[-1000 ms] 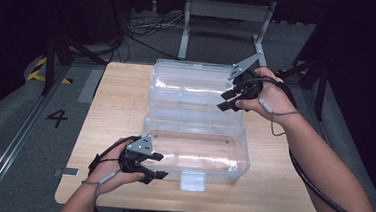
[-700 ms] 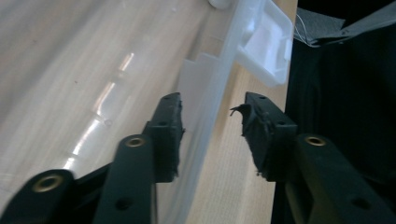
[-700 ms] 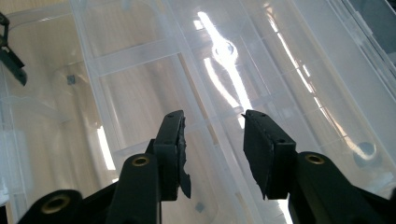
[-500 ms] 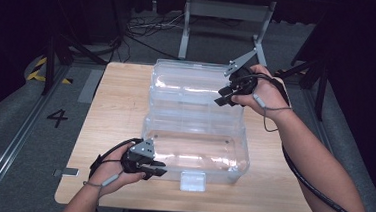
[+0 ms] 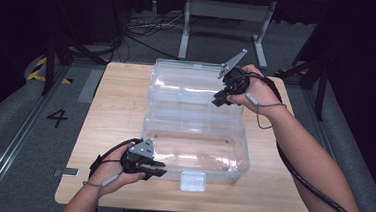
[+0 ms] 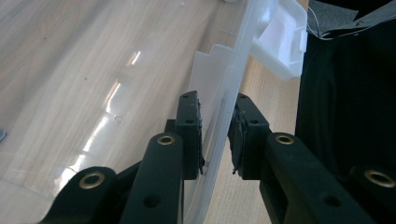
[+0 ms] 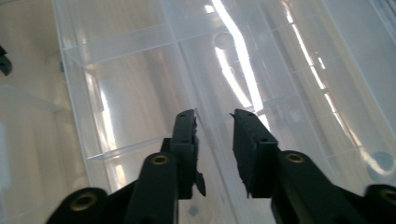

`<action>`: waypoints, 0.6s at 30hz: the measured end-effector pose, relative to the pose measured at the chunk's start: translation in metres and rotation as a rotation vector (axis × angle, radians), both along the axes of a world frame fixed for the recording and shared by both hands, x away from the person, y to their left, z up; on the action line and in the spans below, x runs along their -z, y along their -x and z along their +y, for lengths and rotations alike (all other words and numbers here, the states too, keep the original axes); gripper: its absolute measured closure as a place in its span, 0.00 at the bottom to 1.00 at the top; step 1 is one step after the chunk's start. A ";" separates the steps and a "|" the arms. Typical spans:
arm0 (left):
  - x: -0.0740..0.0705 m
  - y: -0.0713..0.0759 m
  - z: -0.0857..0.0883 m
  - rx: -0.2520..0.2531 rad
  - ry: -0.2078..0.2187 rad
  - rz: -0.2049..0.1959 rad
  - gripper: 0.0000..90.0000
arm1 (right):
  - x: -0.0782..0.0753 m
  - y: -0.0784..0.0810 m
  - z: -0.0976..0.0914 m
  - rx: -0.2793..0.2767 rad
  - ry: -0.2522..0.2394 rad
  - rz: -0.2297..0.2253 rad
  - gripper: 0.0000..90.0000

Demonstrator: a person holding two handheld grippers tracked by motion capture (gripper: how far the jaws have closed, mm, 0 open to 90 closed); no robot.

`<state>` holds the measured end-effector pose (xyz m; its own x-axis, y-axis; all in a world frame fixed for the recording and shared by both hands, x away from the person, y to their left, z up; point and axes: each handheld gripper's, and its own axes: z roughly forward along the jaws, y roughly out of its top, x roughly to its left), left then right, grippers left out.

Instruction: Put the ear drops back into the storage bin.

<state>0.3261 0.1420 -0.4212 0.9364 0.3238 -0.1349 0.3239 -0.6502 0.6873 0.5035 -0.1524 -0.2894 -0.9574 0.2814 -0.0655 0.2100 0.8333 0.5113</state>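
A clear plastic box (image 5: pixel 232 159) stands on the wooden table (image 5: pixel 120 111), its lid (image 5: pixel 187 86) swung open toward the back. My left gripper (image 5: pixel 157 170) is at the box's front left corner. In the left gripper view its jaws (image 6: pixel 217 98) are shut on the thin front wall (image 6: pixel 219 70), one pad on each side. My right gripper (image 5: pixel 219 99) is at the lid's right edge. Its jaws (image 7: pixel 215 114) have just been closing and stand on either side of a clear ridge of the lid (image 7: pixel 140 70).
A white latch (image 5: pixel 193 180) hangs on the box's front wall, close to the table's front edge; it also shows in the left gripper view (image 6: pixel 282 42). A metal stand (image 5: pixel 227 18) and cables lie on the floor behind the table.
The left jaws, wide open a second ago, have closed on the box's front wall. The right gripper has moved a little left and down onto the lid's edge, and its jaws have narrowed.
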 end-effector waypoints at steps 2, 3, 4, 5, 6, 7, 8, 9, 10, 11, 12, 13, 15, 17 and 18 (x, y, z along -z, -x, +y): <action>0.000 0.000 0.000 -0.002 -0.004 -0.002 0.84 | -0.001 0.000 0.003 -0.028 0.000 0.012 0.90; 0.000 0.000 0.000 -0.003 -0.007 -0.004 0.84 | -0.001 0.001 0.005 -0.041 0.004 0.005 0.91; 0.000 0.000 0.000 -0.003 -0.006 -0.004 0.84 | -0.001 0.002 0.006 -0.037 0.014 0.003 0.92; 0.000 0.000 0.000 -0.003 -0.007 -0.003 0.84 | -0.001 0.003 0.007 -0.046 0.018 -0.004 0.93; 0.000 0.000 0.000 -0.003 -0.007 -0.003 0.84 | -0.002 0.004 0.007 -0.051 0.020 0.003 0.94; 0.000 0.000 0.000 -0.003 -0.007 -0.003 0.84 | -0.002 0.004 0.007 -0.051 0.020 0.003 0.94; 0.000 0.000 0.000 -0.003 -0.008 -0.003 0.84 | -0.002 0.004 0.007 -0.061 0.018 0.000 0.95; 0.000 0.000 0.000 -0.003 -0.007 -0.003 0.84 | -0.003 0.004 0.007 -0.068 0.021 -0.003 0.95; 0.000 0.000 0.000 -0.003 -0.007 -0.003 0.84 | -0.003 0.004 0.007 -0.068 0.021 -0.003 0.95; 0.000 0.000 0.000 -0.003 -0.008 -0.003 0.84 | -0.003 0.006 0.006 -0.072 0.020 0.005 0.96; 0.000 0.000 -0.001 -0.003 -0.006 -0.003 0.84 | -0.003 0.006 0.006 -0.079 0.016 -0.001 0.96; 0.000 0.000 -0.001 -0.002 -0.006 -0.002 0.84 | -0.004 0.007 0.005 -0.078 0.021 -0.001 0.96; 0.000 0.000 0.000 -0.003 -0.006 -0.001 0.84 | -0.004 0.007 0.003 -0.084 0.012 0.001 0.97; 0.000 0.000 -0.001 -0.004 -0.006 0.000 0.84 | -0.005 0.009 0.001 -0.073 0.008 0.007 0.97; 0.000 0.000 -0.001 -0.005 -0.006 0.000 0.84 | -0.005 0.009 0.001 -0.078 0.001 0.006 0.97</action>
<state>0.3258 0.1414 -0.4211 0.9350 0.3290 -0.1327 0.3267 -0.6527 0.6836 0.4940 -0.1519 -0.2846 -0.9767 0.2060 -0.0598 0.1476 0.8479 0.5092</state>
